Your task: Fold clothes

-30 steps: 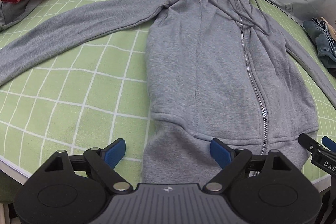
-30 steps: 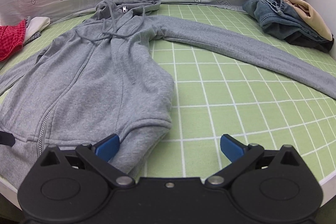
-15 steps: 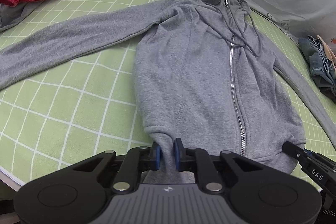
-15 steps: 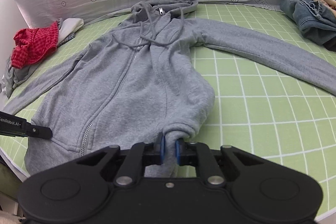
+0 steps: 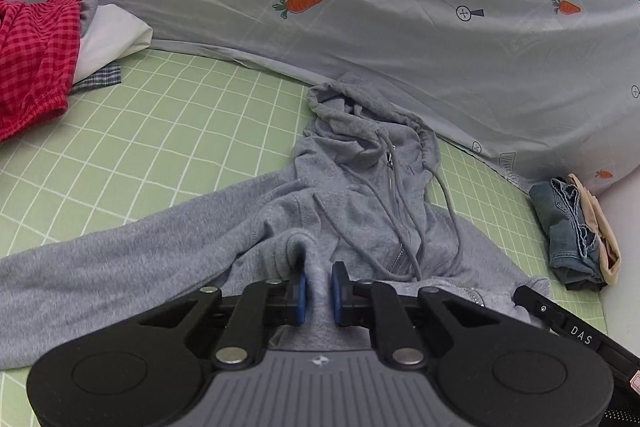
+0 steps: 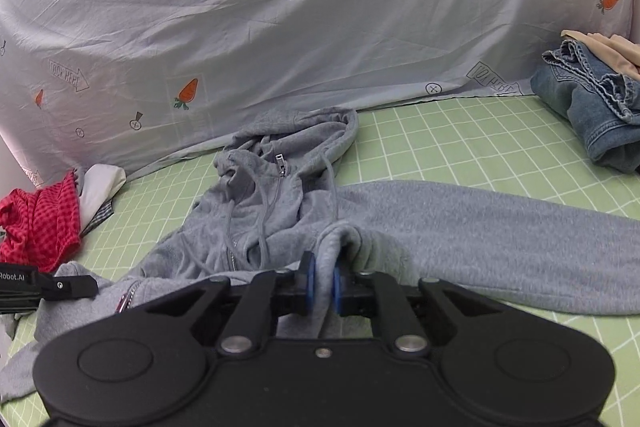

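Note:
A grey zip hoodie [image 5: 360, 211] lies on the green checked sheet [image 5: 160, 131], its hood toward the back. My left gripper [image 5: 318, 291] is shut on the hoodie's bottom hem, which is lifted and carried up over the chest. In the right wrist view the same hoodie [image 6: 264, 211] shows, and my right gripper [image 6: 323, 285] is shut on the hem's other corner, also raised over the body. One sleeve [image 5: 100, 267] stretches left, the other sleeve [image 6: 500, 231] stretches right. Each gripper's tip shows at the edge of the other's view.
A red checked garment [image 5: 32, 59] with white cloth lies at the back left. Folded jeans [image 6: 588, 107] with a beige piece sit at the back right. A pale blue sheet with carrot prints [image 5: 400, 27] rises behind the bed.
Both grippers closed on the hoodie's bottom hem, then lifted it and carried it forward toward the hood, doubling the lower half over the chest.

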A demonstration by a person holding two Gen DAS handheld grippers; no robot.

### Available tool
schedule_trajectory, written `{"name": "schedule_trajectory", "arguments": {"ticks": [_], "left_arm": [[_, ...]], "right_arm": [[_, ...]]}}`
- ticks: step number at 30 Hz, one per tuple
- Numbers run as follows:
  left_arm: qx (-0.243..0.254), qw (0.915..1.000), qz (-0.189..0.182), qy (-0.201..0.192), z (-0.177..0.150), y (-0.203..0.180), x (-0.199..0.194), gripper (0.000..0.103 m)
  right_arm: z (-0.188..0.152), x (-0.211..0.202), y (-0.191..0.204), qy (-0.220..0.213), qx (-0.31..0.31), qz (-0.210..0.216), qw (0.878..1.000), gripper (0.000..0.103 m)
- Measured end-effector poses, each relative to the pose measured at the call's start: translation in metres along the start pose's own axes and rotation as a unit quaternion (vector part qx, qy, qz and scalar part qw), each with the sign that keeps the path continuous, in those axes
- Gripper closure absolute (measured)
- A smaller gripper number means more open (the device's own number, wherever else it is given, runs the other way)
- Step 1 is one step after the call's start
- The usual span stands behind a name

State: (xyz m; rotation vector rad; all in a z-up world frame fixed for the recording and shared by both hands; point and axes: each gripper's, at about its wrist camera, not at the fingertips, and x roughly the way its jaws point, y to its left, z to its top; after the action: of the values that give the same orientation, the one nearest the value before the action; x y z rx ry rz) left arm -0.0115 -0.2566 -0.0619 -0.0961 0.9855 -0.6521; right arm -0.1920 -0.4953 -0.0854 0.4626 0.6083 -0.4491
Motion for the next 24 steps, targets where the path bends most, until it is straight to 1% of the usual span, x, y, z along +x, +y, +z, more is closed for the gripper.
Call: {"name": "schedule_trajectory", "arguments": {"ticks": [4,6,9,12,15,16,17,18,19,20,21,22,23,24], "left_arm": [[-0.004,0.9998,0.002,0.02,0.023,0.01,0.036,0.088],[-0.007,0.9994,0.006,0.034,0.033,0.015,0.056,0.085],[-0.018,0.9983,0.01,0.055,0.045,0.026,0.084,0.084],[-0.044,0.9963,0.005,0.073,0.056,0.039,0.105,0.082],[-0.093,0.992,-0.016,0.084,0.07,0.051,0.116,0.076],[-0.113,0.99,-0.024,0.081,0.075,0.056,0.116,0.072],[-0.131,0.9885,-0.03,0.069,0.08,0.06,0.113,0.068],[-0.142,0.9881,-0.03,0.051,0.085,0.063,0.108,0.059],[-0.148,0.9883,-0.025,0.029,0.091,0.065,0.102,0.047],[-0.148,0.9888,-0.019,0.008,0.098,0.066,0.095,0.042],[-0.142,0.9898,-0.013,-0.005,0.102,0.067,0.09,0.036],[-0.133,0.991,-0.007,-0.013,0.106,0.068,0.086,0.035],[-0.125,0.992,-0.001,-0.021,0.111,0.068,0.082,0.035],[-0.119,0.9926,0.006,-0.024,0.112,0.068,0.08,0.035]], "right_arm": [[0.015,0.043,-0.002,0.019,0.02,-0.013,1.0,0.094],[0.02,0.065,-0.004,0.034,0.033,-0.018,0.999,0.094],[0.027,0.097,-0.009,0.054,0.049,-0.02,0.997,0.093],[0.037,0.125,-0.015,0.072,0.066,-0.019,0.995,0.091],[0.049,0.135,-0.022,0.074,0.088,-0.008,0.993,0.085],[0.053,0.135,-0.023,0.071,0.097,-0.003,0.993,0.081],[0.057,0.133,-0.024,0.068,0.104,0.0,0.992,0.076],[0.06,0.131,-0.025,0.064,0.111,0.003,0.992,0.072],[0.064,0.128,-0.026,0.058,0.117,0.004,0.991,0.065],[0.067,0.124,-0.026,0.046,0.12,0.004,0.992,0.056],[0.072,0.119,-0.026,0.03,0.119,-0.001,0.992,0.049],[0.077,0.114,-0.025,0.015,0.115,-0.008,0.993,0.036],[0.082,0.11,-0.025,0.001,0.111,-0.015,0.994,0.031],[0.086,0.107,-0.025,-0.005,0.104,-0.023,0.994,0.032]]}}
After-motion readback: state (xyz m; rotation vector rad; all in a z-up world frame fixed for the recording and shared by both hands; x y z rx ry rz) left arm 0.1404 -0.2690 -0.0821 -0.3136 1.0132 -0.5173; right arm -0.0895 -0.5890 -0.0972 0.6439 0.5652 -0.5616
